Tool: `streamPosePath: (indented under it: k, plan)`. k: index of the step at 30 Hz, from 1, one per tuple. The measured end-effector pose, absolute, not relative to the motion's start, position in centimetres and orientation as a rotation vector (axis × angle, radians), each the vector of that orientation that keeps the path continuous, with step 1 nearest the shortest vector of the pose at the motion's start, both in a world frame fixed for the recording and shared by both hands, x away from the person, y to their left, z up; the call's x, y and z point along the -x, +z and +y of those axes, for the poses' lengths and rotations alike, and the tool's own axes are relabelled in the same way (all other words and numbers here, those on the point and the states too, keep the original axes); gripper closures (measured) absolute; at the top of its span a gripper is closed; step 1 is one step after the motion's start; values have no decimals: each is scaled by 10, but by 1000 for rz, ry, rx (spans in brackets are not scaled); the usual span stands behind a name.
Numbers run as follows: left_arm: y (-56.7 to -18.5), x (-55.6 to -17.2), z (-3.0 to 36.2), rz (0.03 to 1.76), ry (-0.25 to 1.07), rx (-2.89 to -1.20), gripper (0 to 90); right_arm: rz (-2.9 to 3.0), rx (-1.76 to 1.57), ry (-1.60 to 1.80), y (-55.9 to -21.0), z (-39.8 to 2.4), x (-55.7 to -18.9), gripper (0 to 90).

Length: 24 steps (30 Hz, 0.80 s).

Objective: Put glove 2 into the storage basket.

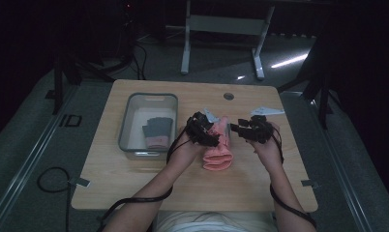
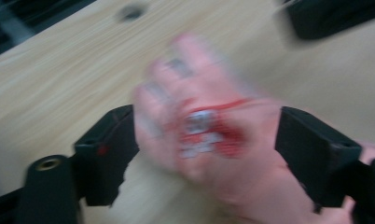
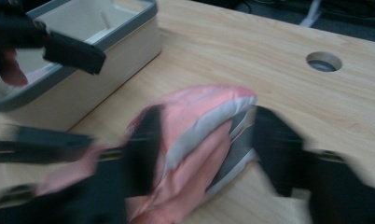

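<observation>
Fold step: keep both grips on the pink knitted glove [image 1: 218, 145] and lift evenly so it doesn't bunch. Left tongs [image 2: 209, 140] pinch its finger end, right tongs [image 3: 199, 154] pinch the grey-edged cuff. Glove hangs between them, mid-tabletop [image 1: 250, 179], just right of the grey-rimmed plastic bin [image 1: 129, 121].

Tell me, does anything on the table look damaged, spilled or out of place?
Nothing stands out. The pink sock lies between both grippers on the wooden table, and a grey and pink sock lies neatly inside the bin. No spill or damage shows.
</observation>
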<state>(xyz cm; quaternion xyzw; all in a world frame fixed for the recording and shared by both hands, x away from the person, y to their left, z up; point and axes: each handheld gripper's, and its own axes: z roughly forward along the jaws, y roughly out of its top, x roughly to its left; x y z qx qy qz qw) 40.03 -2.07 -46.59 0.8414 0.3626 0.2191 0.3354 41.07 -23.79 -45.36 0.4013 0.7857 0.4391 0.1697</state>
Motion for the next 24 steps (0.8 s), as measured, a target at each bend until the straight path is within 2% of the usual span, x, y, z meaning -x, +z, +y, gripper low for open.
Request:
streamPosePath:
  k: [2,5,11,16,20,24]
  plan:
    - [-470,-410,-23,988,565,-2204,263,2218,-1145,1233,-451,-230,-416,602]
    - [-478,-421,-23,1041,535,-2199,287,2220,-1136,1180,-455,-215,-423,602]
    - [-489,-426,-21,1094,490,-2183,287,2261,-1197,1087,-479,-193,-432,523]
    - [-496,-428,-21,1130,477,-2204,267,2320,-1285,1038,-501,-204,-435,446]
    - [-505,-429,-19,1149,396,-2202,227,2392,-1356,1043,-509,-219,-438,382]
    - [-513,-432,-17,1165,280,-2193,226,2465,-1385,1030,-515,-228,-442,386]
